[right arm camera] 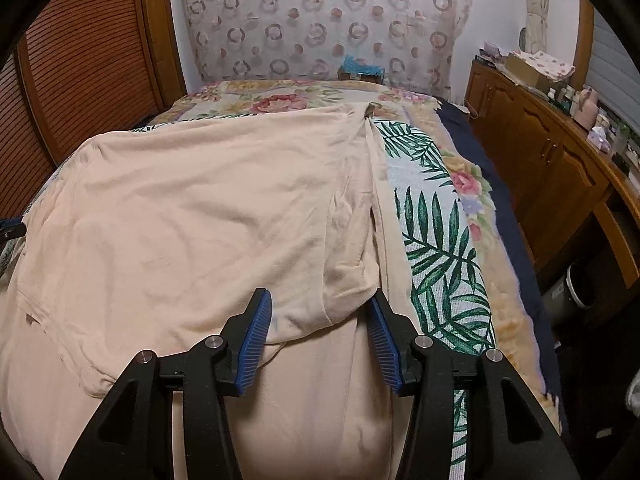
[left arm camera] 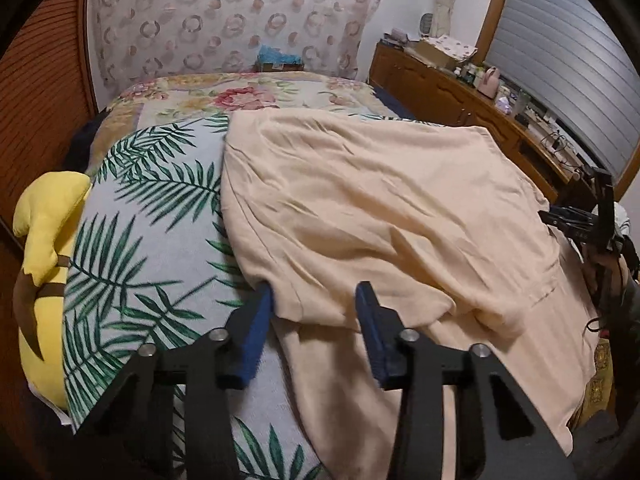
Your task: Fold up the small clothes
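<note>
The peach garment [left arm camera: 380, 208] lies spread over the bed [left arm camera: 152, 248], partly folded, with an upper layer doubled back over a lower one. The left gripper [left arm camera: 316, 300] has its fingers spread wide apart, and a rounded folded edge of the cloth sits just between them, the left blue pad [left arm camera: 256, 332] touching or nearly touching the fabric's edge; nothing is clamped. The right gripper [right arm camera: 320, 308] is likewise released, its fingers standing on either side of a bunched corner of the upper layer, with the lower layer running on beneath them toward the camera. Whether either finger actually presses the cloth is hard to make out. The garment's near end is cut off by the frame in both views. Only the left view shows the yellow plush toy [left arm camera: 44, 248] beyond its left finger, and the other gripper far to the right; the right view shows the wooden dresser [right arm camera: 552, 168] past its right finger.
</note>
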Motion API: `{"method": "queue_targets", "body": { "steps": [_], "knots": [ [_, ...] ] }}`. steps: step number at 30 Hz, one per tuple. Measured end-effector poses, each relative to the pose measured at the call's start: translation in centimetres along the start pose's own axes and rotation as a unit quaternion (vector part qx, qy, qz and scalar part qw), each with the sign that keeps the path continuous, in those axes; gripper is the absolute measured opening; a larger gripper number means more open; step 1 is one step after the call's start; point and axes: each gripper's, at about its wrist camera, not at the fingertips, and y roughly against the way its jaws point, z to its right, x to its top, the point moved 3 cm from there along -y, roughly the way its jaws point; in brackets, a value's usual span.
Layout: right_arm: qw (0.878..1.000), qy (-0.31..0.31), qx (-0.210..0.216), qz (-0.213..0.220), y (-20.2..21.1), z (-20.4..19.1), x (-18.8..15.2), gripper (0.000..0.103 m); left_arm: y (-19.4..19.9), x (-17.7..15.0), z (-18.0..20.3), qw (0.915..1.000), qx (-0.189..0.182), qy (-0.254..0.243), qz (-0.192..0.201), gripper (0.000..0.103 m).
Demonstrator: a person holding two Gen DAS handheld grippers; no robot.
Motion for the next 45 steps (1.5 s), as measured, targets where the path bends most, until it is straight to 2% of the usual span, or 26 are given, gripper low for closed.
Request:
{"method": "queue_targets", "body": {
  "steps": [3, 6, 11, 12, 14, 18, 22, 23, 25, 28, 33, 39, 45],
  "knots": [
    [1.0, 0.001, -0.001, 0.0, 0.0, 0.0, 0.0, 0.051, 0.1, 0.4, 0.0, 1.0, 0.001, 0.003, 0.004, 0.034],
    [1.0, 0.002, -0.001, 0.0, 0.0, 0.0, 0.0, 0.051, 0.1, 0.5, 0.1, 1.0, 0.001, -0.002, 0.003, 0.02],
    [1.0, 0.002, -0.001, 0.0, 0.0, 0.0, 0.0, 0.051, -0.7, 0.4, 0.2, 0.9998, 0.014, -0.012, -0.01, 0.016],
    [1.0, 0.002, -0.001, 0.0, 0.0, 0.0, 0.0, 0.051, -0.9, 0.4, 0.1, 0.9997, 0.018, -0.012, -0.012, 0.009],
    [1.0, 0.002, -0.001, 0.0, 0.0, 0.0, 0.0, 0.051, -1.0, 0.4, -0.1, 0.9996, 0.022, -0.012, -0.011, 0.005],
    [1.0, 0.003, 0.001, -0.012, -0.1, 0.0, 0.3, 0.051, -0.5, 0.7, 0.1, 0.9994, 0.027, -0.019, -0.003, 0.004],
    [1.0, 0.004, 0.009, -0.02, 0.2, 0.2, 1.3, 0.034, 0.5, 1.3, 0.7, 0.9994, 0.025, -0.023, 0.012, 0.004],
    [1.0, 0.004, 0.01, -0.024, 0.1, 0.3, 1.6, 0.019, 0.7, 1.6, 0.8, 0.9994, 0.023, -0.023, 0.016, 0.004],
    [1.0, 0.004, 0.007, -0.029, 0.0, 0.4, 1.9, 0.007, 1.2, 2.1, 1.1, 0.9991, 0.022, -0.025, 0.026, 0.004],
    [0.999, 0.024, 0.001, -0.027, 0.5, -0.1, 2.0, 0.005, 1.9, 2.7, 1.6, 0.9987, 0.019, -0.029, 0.039, 0.004],
    [0.999, 0.042, -0.003, 0.007, 3.1, -0.9, 2.6, 0.004, 3.1, 3.5, 2.1, 0.9973, 0.017, -0.031, 0.065, 0.004],
    [0.998, 0.055, 0.002, 0.032, 6.5, -0.7, 2.9, 0.003, 6.5, 4.0, 2.9, 0.9938, 0.004, -0.03, 0.107, 0.003],
    [0.995, 0.09, 0.003, 0.05, 10.9, -1.7, 2.0, 0.003, 9.7, 3.2, 3.9, 0.9904, -0.004, -0.046, 0.13, 0.003]
  ]
}}
